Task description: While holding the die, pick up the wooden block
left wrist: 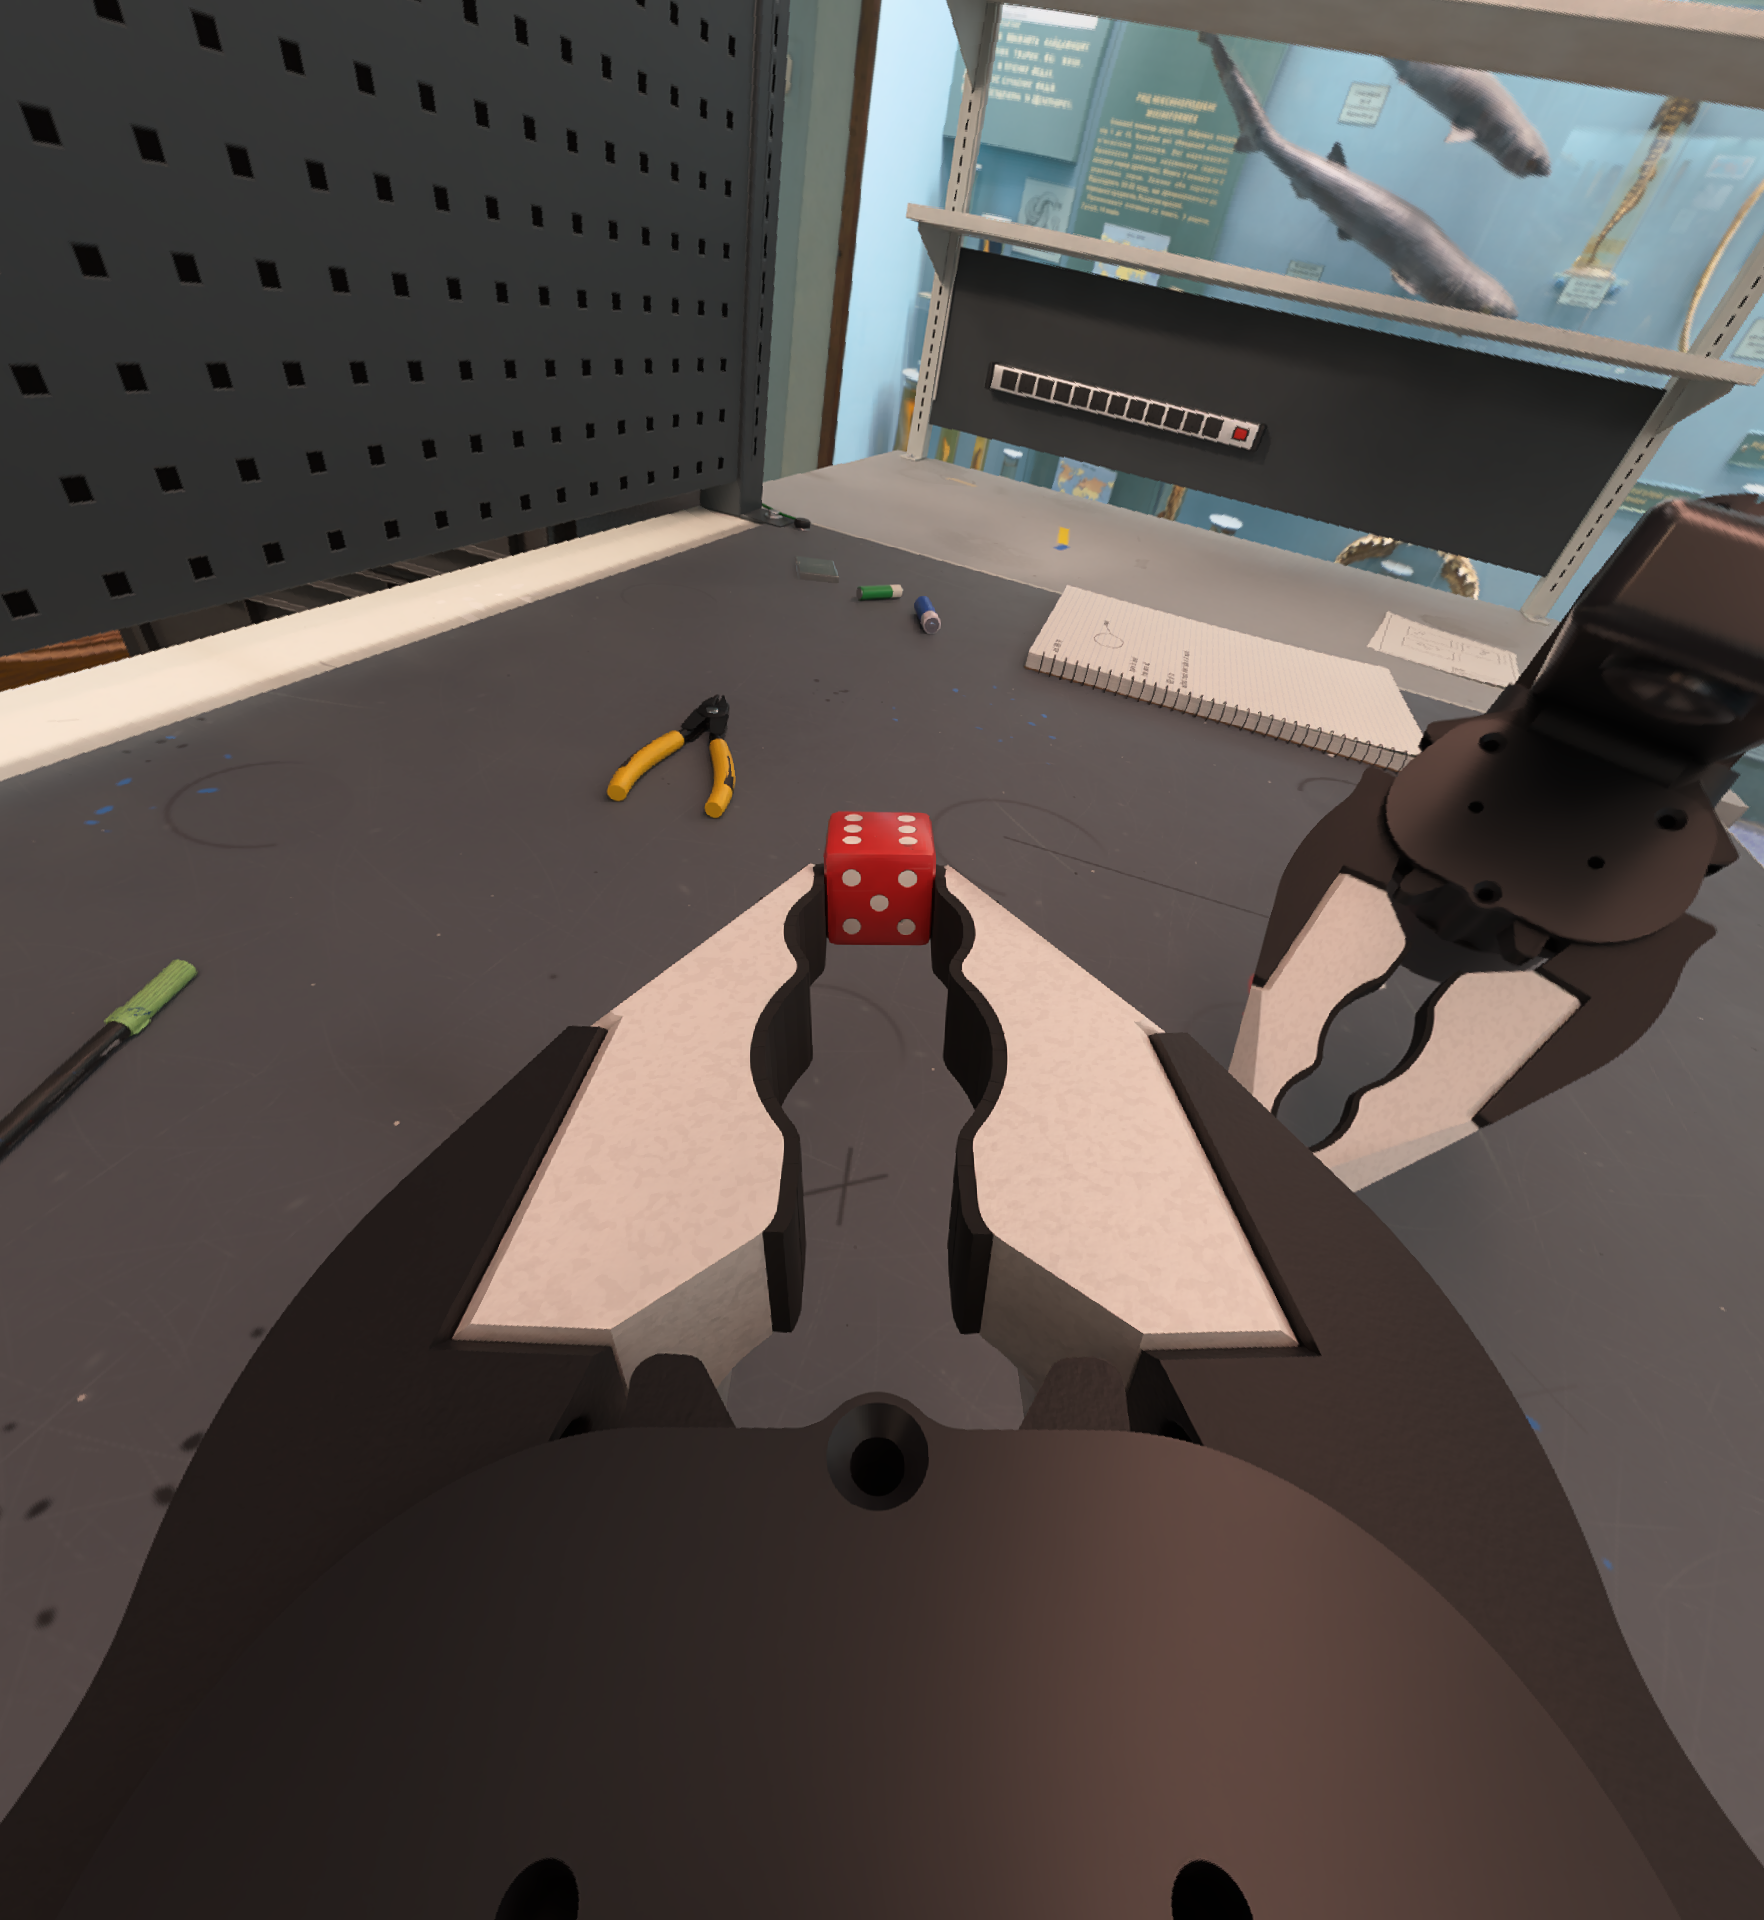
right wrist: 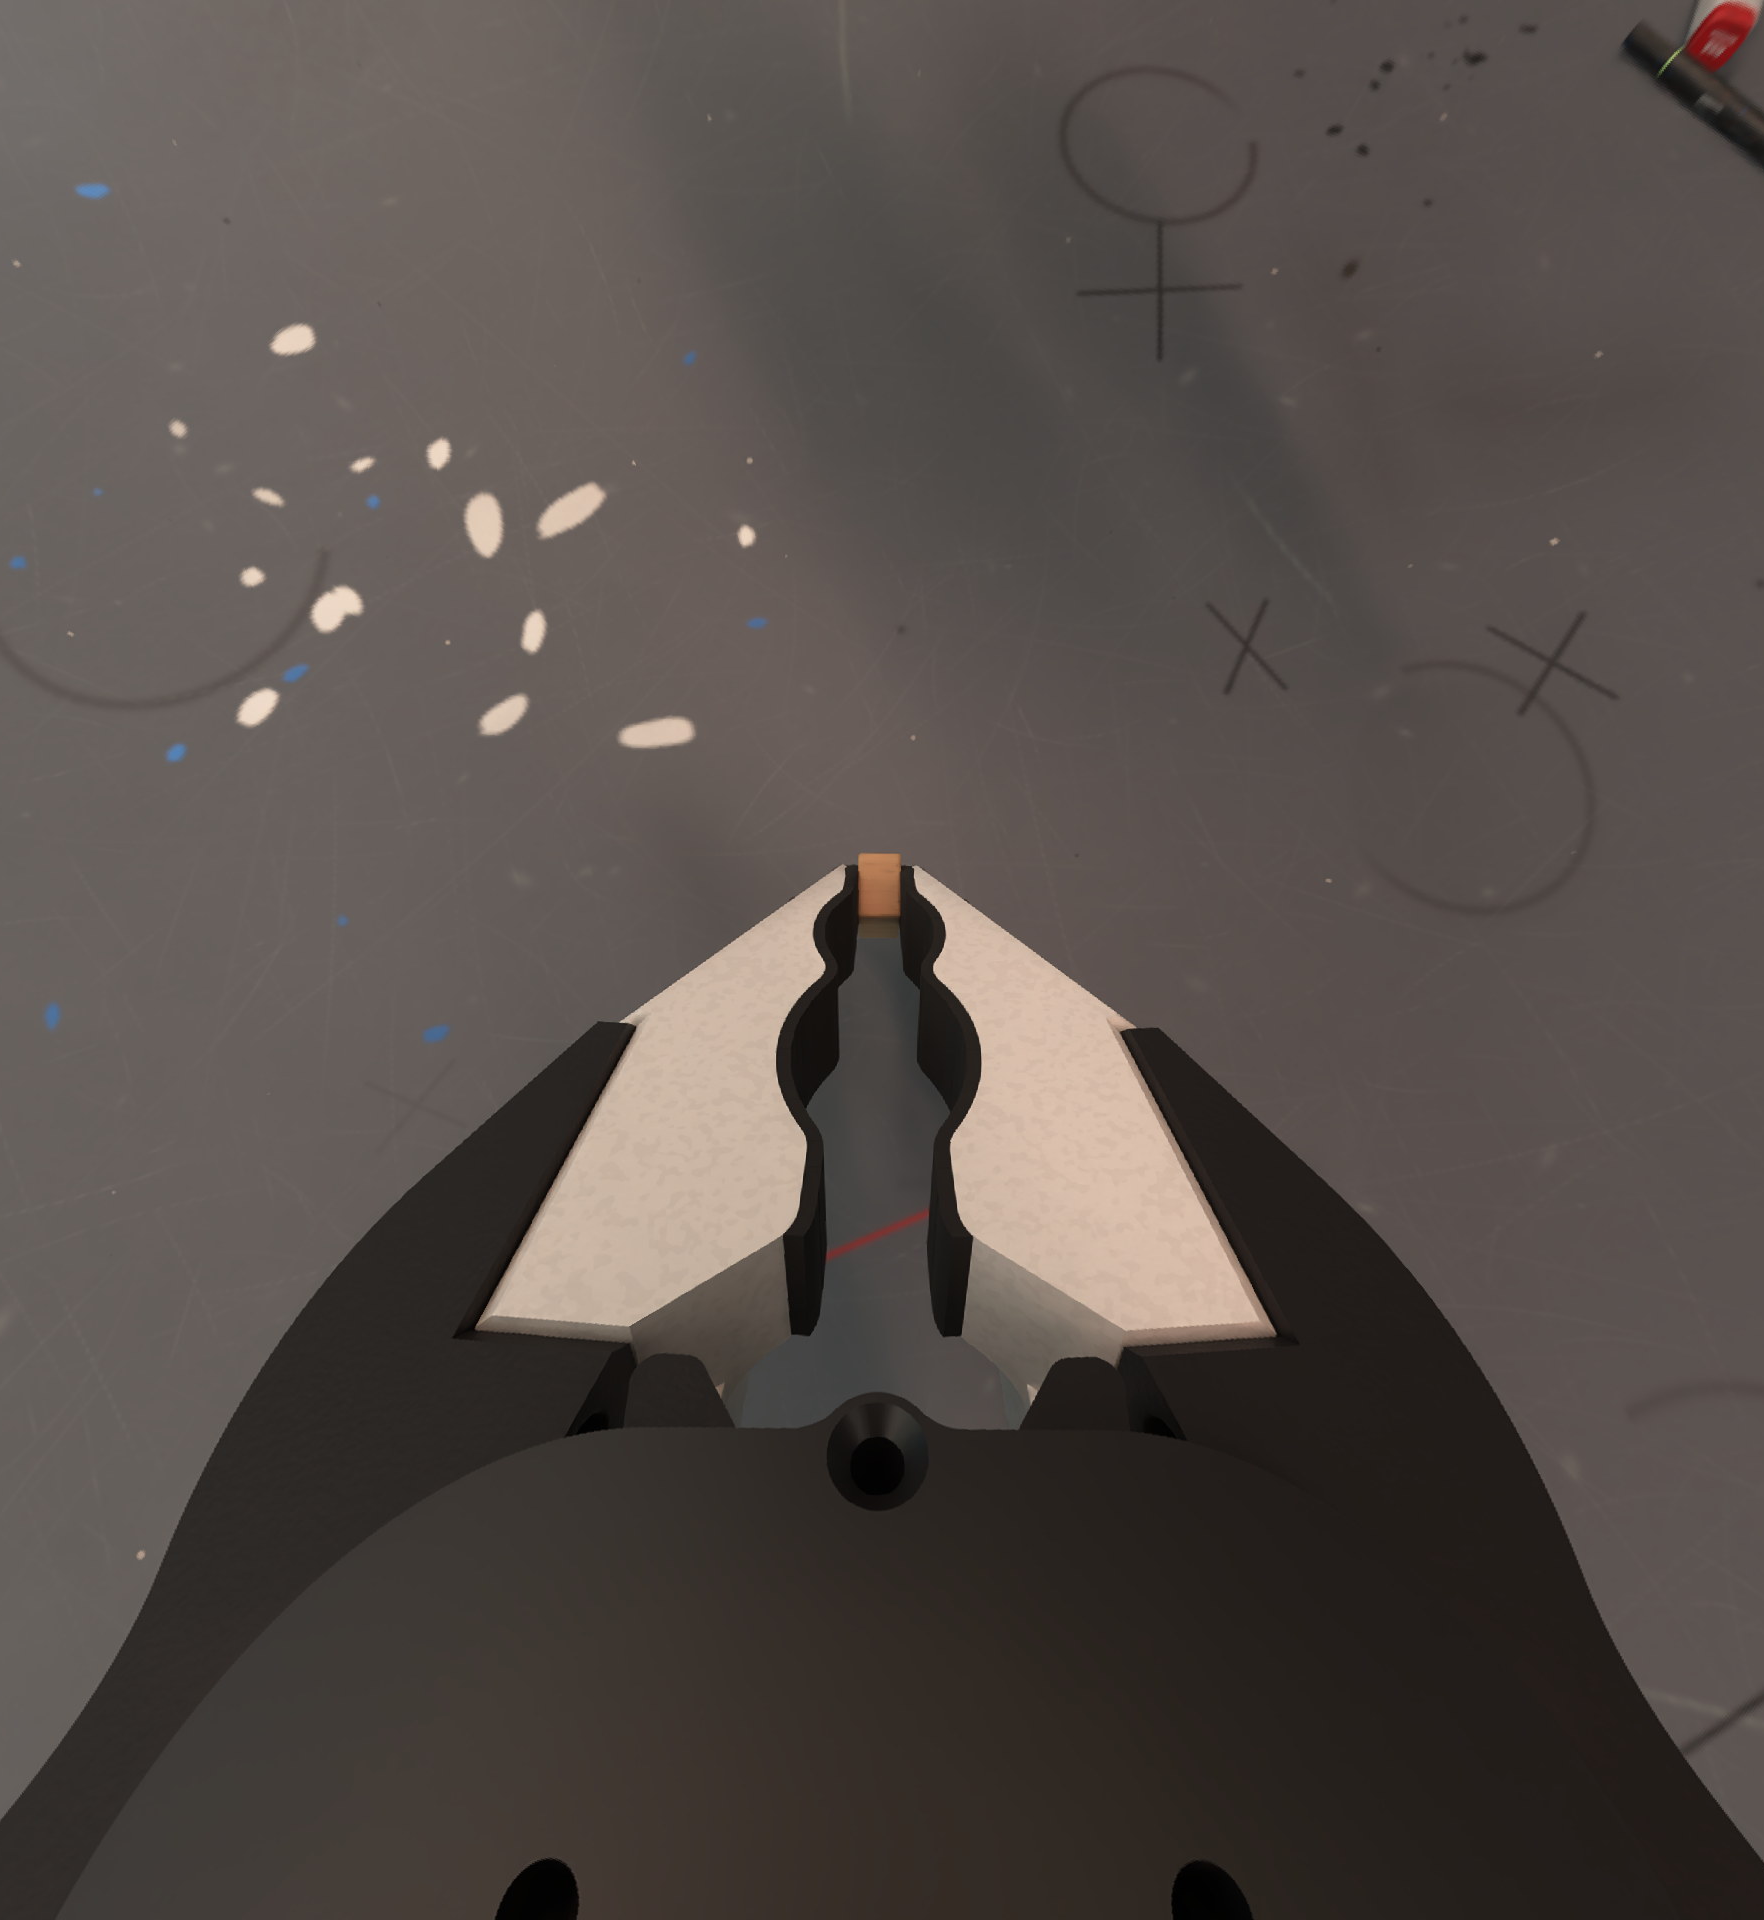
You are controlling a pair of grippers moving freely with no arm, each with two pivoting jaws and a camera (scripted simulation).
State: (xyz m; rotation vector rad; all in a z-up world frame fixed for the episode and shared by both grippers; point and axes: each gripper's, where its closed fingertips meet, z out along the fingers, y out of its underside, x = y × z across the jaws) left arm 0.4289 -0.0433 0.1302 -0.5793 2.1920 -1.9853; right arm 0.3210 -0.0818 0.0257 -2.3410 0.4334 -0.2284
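Observation:
My left gripper (left wrist: pixel 878 906) is shut on a red die (left wrist: pixel 878 881) with white pips, held between its fingertips above the dark table (left wrist: pixel 358 1091). My right gripper (right wrist: pixel 878 896) points down at the table and is shut on a small tan wooden block (right wrist: pixel 878 885), pinched at its fingertips. In the left wrist view the right gripper (left wrist: pixel 1314 1127) stands to the right of the die, tips down near the table; the block is hidden there. I cannot tell whether the block touches the table.
Yellow-handled pliers (left wrist: pixel 686 758) lie beyond the die. A green-capped pen (left wrist: pixel 78 1060) lies at the left, and a spiral notebook (left wrist: pixel 1221 665) and two batteries (left wrist: pixel 904 603) farther back. A pegboard wall (left wrist: pixel 338 312) stands at the left. A black pen (right wrist: pixel 1740 114) lies at the right wrist view's top right.

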